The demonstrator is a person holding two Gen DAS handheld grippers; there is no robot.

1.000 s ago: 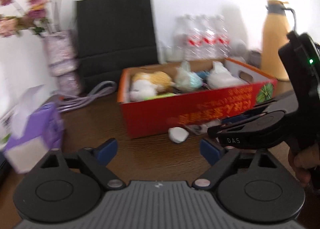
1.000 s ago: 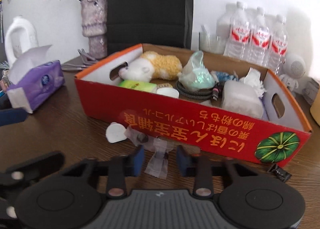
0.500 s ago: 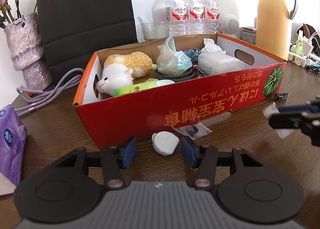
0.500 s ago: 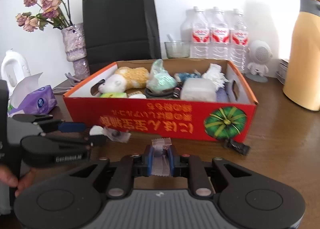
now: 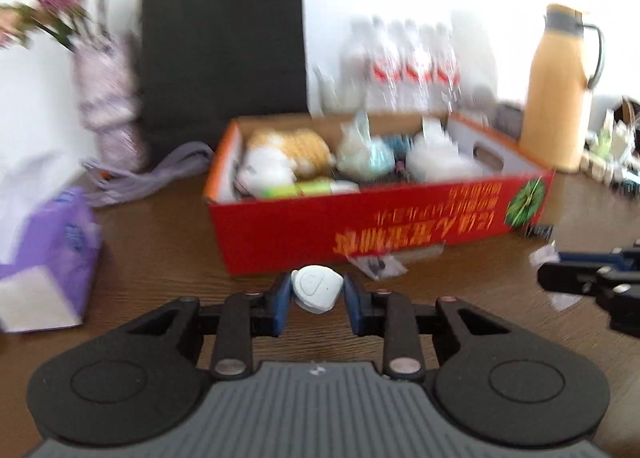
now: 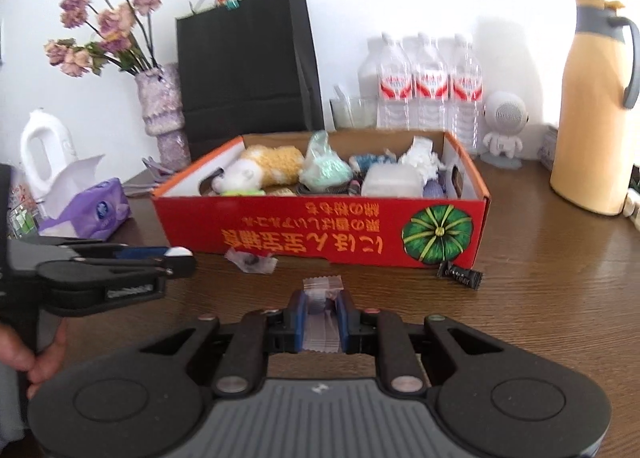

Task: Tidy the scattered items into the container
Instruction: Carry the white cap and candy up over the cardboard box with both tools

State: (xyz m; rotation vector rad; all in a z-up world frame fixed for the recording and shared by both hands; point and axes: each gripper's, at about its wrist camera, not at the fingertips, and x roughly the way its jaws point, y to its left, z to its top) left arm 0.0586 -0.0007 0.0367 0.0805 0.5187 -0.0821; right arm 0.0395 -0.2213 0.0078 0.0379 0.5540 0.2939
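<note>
A dark brown wooden table (image 6: 560,298) is seen from two gripper-mounted cameras. Near its middle, an open red cardboard box (image 6: 320,230) with orange print and a green pumpkin picture is placed; it is filled with a white and yellow plush toy (image 6: 260,170), a pale green plastic bag (image 6: 324,168), a white rectangular plastic tub (image 6: 394,180) and crumpled white tissue (image 6: 422,152).

The left gripper (image 5: 316,294) is clenched on a small white rounded plastic case (image 5: 316,292), which is gripped between its blue pads in front of the box's near wall; whether the case rests on the table or is lifted cannot be told. The left view is blurred.

The right gripper (image 6: 322,312) is clamped around a clear plastic sachet with crimped ends (image 6: 322,286), held in front of the near wall of the box.

On the table, close against the box's near wall, a crumpled clear wrapper with a dark centre (image 6: 251,260) is seen. A small black sweet wrapper (image 6: 460,274) is seen near the box's front right corner.

Behind the box, a black paper carrier bag (image 6: 244,70), three clear water bottles with red labels (image 6: 428,86) and a small white robot-shaped speaker (image 6: 504,130) are lined up along the table's far edge. A tall yellow thermos jug with a grey handle (image 6: 592,106) is set toward the far right corner. Toward the left edge, a purple tissue pack (image 6: 92,210), a mottled purple vase of dried pink flowers (image 6: 164,110) and a white plastic jug (image 6: 44,150) are found.
</note>
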